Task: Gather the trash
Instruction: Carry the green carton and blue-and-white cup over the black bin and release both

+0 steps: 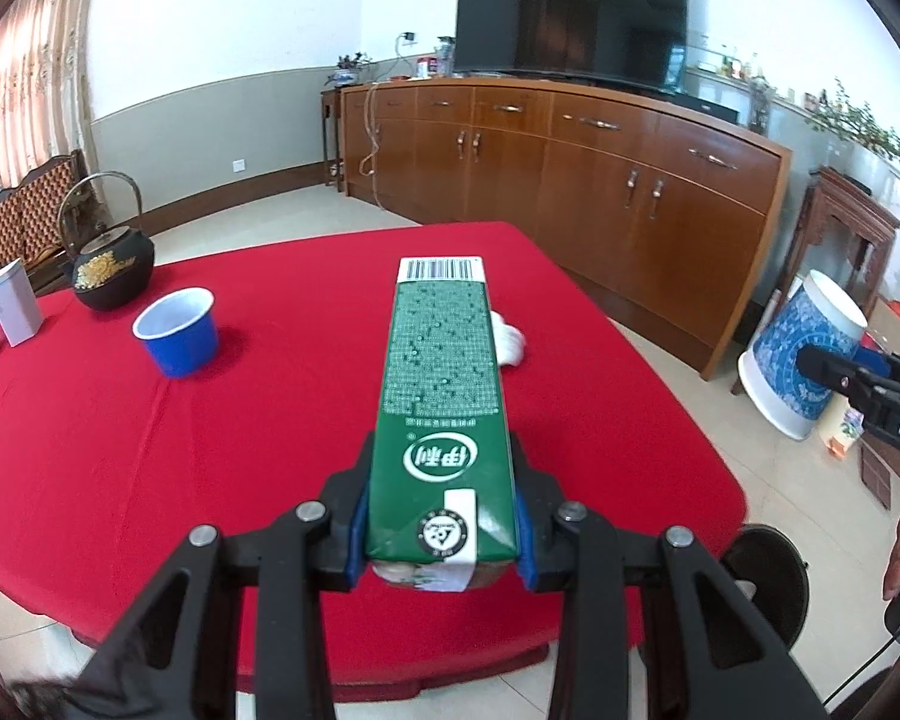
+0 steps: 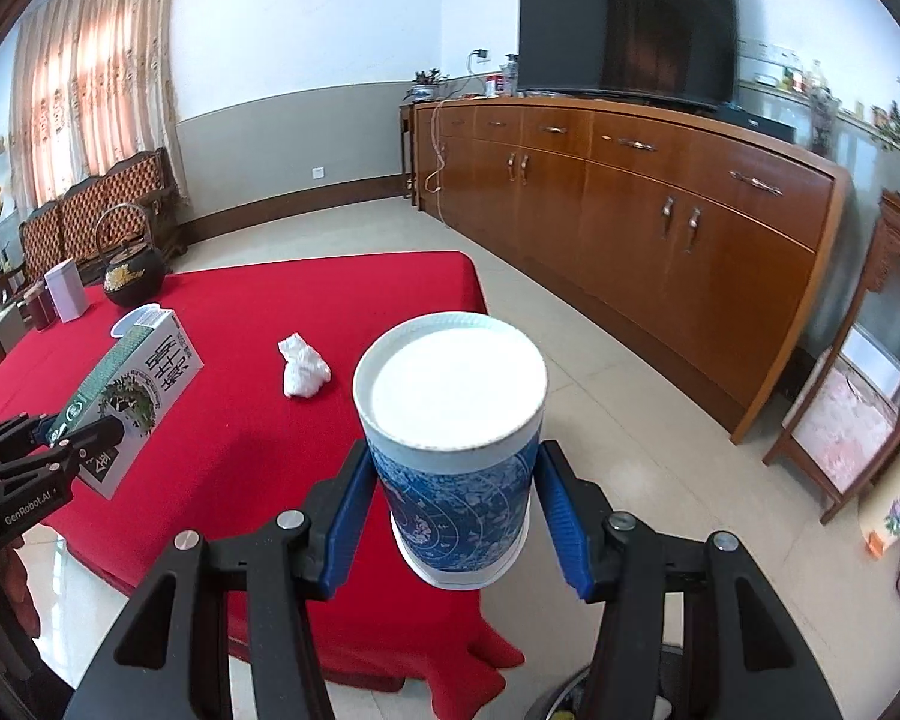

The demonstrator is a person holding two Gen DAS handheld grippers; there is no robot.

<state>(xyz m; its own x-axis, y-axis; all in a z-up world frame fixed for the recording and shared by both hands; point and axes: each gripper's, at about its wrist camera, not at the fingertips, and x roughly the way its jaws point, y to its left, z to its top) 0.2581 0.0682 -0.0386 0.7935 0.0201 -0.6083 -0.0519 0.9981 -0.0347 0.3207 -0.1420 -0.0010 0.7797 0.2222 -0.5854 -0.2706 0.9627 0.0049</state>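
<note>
A green carton (image 1: 441, 396) is clamped in the left gripper (image 1: 441, 531), its long axis pointing ahead over the red table (image 1: 120, 450). A blue cup (image 2: 450, 450) is gripped by the right gripper (image 2: 456, 516). The tissue (image 2: 303, 367) lies ahead-left of the cup, seemingly nearer the left gripper.

my left gripper (image 1: 444, 516) clamps a green carton (image 1: 444, 396) above the red table (image 1: 150, 450); blue cup (image 1: 177, 333) left of the carton.
</note>
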